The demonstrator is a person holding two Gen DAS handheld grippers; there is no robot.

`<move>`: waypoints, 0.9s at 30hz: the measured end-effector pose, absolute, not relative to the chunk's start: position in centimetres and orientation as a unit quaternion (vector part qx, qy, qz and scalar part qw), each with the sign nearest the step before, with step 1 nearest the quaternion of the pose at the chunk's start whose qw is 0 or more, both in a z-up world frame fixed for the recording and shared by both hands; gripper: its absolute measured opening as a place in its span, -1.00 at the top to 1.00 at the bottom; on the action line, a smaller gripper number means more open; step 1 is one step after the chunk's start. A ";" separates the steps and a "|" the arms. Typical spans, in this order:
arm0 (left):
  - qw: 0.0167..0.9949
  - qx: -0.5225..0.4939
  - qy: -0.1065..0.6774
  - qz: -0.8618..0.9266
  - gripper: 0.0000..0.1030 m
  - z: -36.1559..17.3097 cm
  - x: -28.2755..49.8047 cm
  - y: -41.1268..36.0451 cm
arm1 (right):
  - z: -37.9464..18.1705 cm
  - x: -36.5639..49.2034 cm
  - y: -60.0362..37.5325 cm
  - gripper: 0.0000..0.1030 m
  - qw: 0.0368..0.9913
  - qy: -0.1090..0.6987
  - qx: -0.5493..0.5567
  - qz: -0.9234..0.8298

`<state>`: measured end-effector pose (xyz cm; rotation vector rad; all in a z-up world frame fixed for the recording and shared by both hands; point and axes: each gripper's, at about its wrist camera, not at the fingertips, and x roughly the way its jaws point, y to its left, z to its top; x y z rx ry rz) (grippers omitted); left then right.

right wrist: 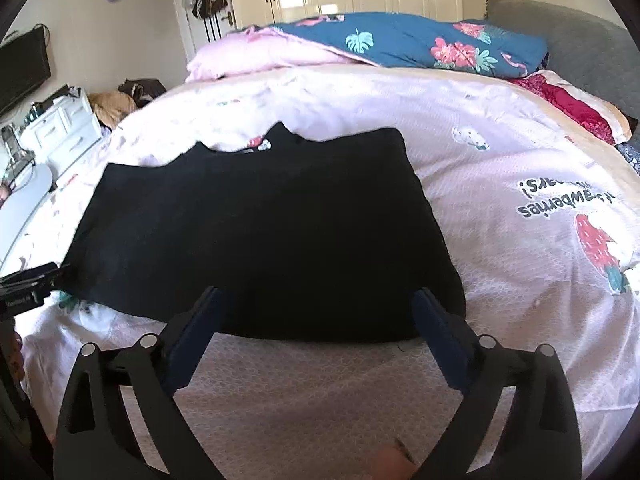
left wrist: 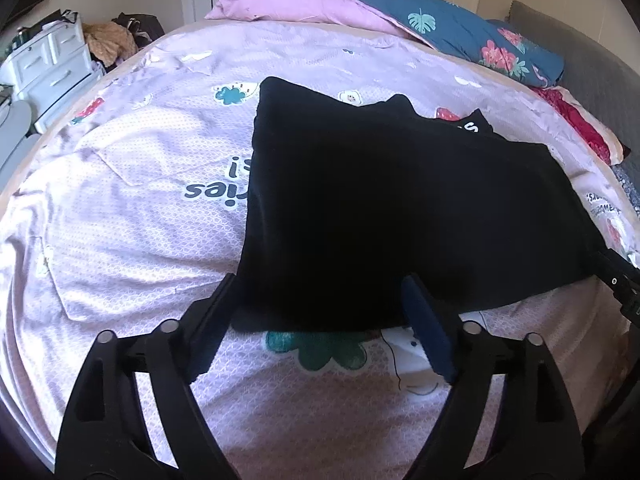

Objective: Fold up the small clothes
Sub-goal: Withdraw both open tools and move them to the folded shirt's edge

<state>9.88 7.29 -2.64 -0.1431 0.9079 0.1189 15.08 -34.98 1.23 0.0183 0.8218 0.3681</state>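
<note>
Garment [left wrist: 400,208] flat on bedsheet [left wrist: 120,200]; pillows [left wrist: 304,4] behind.

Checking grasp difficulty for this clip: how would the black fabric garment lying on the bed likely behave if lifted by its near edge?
The black fabric garment lies flat and follows the bedding's curve, so it is probably limp and would drape. Looks thin, likely light. Pushed, it may bunch on the soft pink printed bedsheet rather than slide.

Across most of the frame we see a pale pink bedspread [left wrist: 120,208] printed with strawberries and lettering. At the top lie a pink pillow [left wrist: 280,4] and a blue floral quilt [right wrist: 420,40]. A white drawer unit [left wrist: 52,60] stands upper left, beside what may be heaped brown clothing [left wrist: 112,38].
</note>
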 end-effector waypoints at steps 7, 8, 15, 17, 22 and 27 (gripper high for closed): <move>0.897 -0.075 0.430 0.065 -0.82 -2.0 9.0 7.3 | 1.8 14.0 -34.4 -0.92 0.906 0.381 0.002 0.186; 0.897 -0.075 0.430 0.065 -0.82 -2.0 8.9 7.3 | 1.9 13.9 -34.3 -0.92 0.907 0.379 0.000 0.186; 0.898 -0.084 0.425 0.074 -0.82 -1.5 7.9 8.3 | 2.2 13.0 -33.3 -0.92 0.910 0.370 -0.012 0.189; 0.898 -0.084 0.424 0.079 -0.82 -1.4 7.7 8.7 | 2.4 12.7 -32.8 -0.92 0.912 0.364 -0.025 0.189; 0.898 -0.087 0.418 0.106 -0.82 -0.8 7.2 10.9 | 3.0 12.0 -31.4 -0.92 0.914 0.352 -0.042 0.198; 0.896 -0.104 0.411 0.129 -0.82 -0.5 6.7 13.0 | 3.5 11.2 -29.7 -0.92 0.912 0.345 -0.054 0.214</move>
